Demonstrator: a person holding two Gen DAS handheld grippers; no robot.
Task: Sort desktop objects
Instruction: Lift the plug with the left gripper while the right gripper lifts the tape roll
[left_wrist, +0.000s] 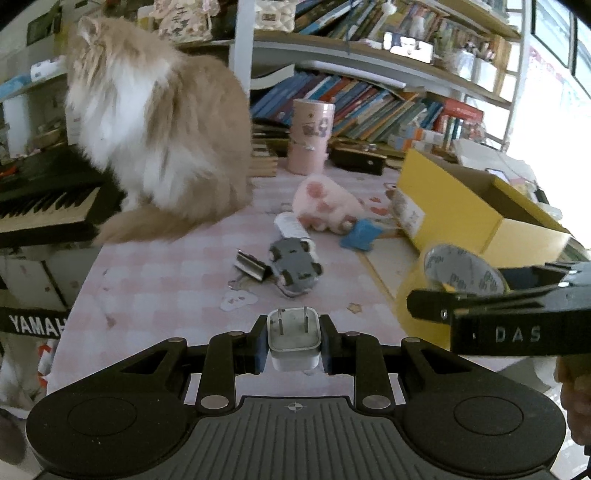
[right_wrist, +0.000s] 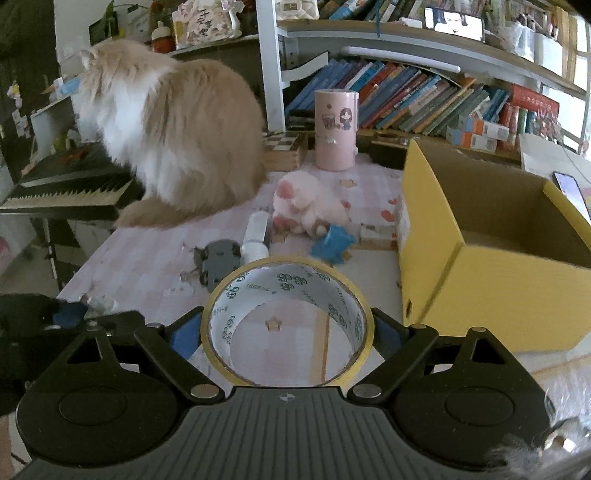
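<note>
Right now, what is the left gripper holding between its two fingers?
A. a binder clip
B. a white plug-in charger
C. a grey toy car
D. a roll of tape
B: the left gripper is shut on a white charger with its two prongs up, while the tape roll sits in the right gripper.

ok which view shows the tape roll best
The right wrist view: the tape roll sits whole between the right gripper jaws, its printed inside visible. The left wrist view catches only part of it behind that gripper.

Both wrist views face cat (left_wrist: 159, 147), desk (left_wrist: 166, 280).
</note>
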